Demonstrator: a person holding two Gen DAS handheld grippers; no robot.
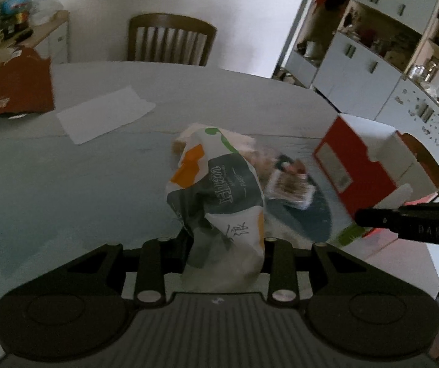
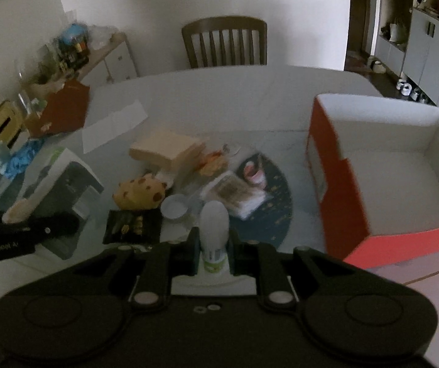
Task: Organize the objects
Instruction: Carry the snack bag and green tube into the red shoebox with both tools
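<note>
Pale glass-topped dining table [image 2: 219,98], wooden chair [image 2: 225,43] behind, dim light. Left gripper [image 1: 224,239] is clamped on a crumpled white, grey and orange printed snack bag [image 1: 216,190], held clear of the table. Right gripper [image 2: 213,245] is clamped on a small white bottle with green label [image 2: 214,230]. Loose snacks lie between. Open red-and-white cardboard box [image 2: 336,184] stands far right, empty. Step, judged: carrying both items. Next: swing each over the box rim, then release.
</note>
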